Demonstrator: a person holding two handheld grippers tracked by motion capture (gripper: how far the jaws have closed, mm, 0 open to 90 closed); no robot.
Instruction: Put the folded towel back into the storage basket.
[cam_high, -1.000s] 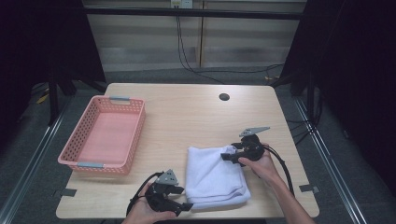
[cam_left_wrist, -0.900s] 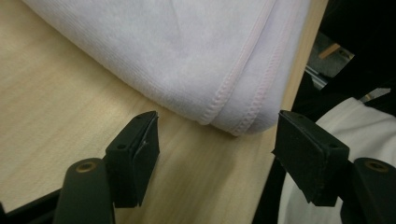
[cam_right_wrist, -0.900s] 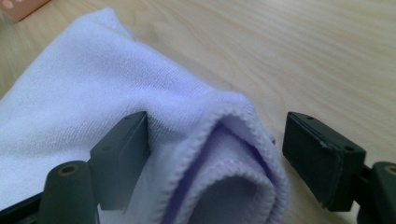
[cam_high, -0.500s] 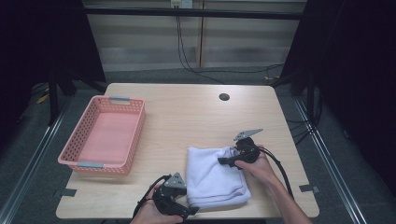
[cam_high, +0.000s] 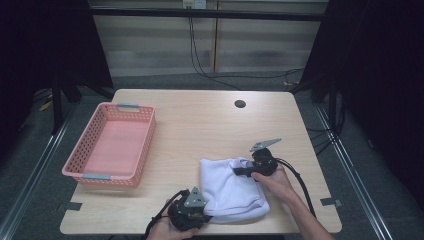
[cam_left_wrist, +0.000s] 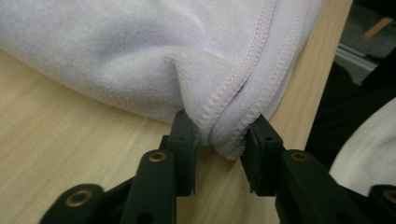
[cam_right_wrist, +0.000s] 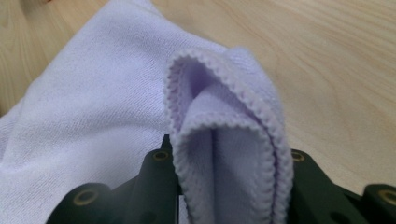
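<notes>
A pale lilac towel (cam_high: 230, 190) lies folded on the wooden table (cam_high: 200, 125), close to its near edge. My left gripper (cam_high: 206, 216) is at the towel's near left corner. In the left gripper view the hemmed corner (cam_left_wrist: 224, 126) is pinched between the jaws (cam_left_wrist: 219, 140), which have just been closing. My right gripper (cam_high: 239, 171) is at the far right corner. Its jaws (cam_right_wrist: 229, 158) have also just been closing and now squeeze a doubled fold of towel (cam_right_wrist: 224, 140) that stands up between them.
A pink plastic basket (cam_high: 145, 145) stands on the left side of the table with nothing in it. A round cable hole (cam_high: 240, 104) sits near the far edge. Bare wood lies between basket and towel. Cables trail from both grippers toward the near edge.
Both grippers have stayed nearly in place while their jaws closed onto the towel's corners. The far right corner is now bunched up at the right gripper.
</notes>
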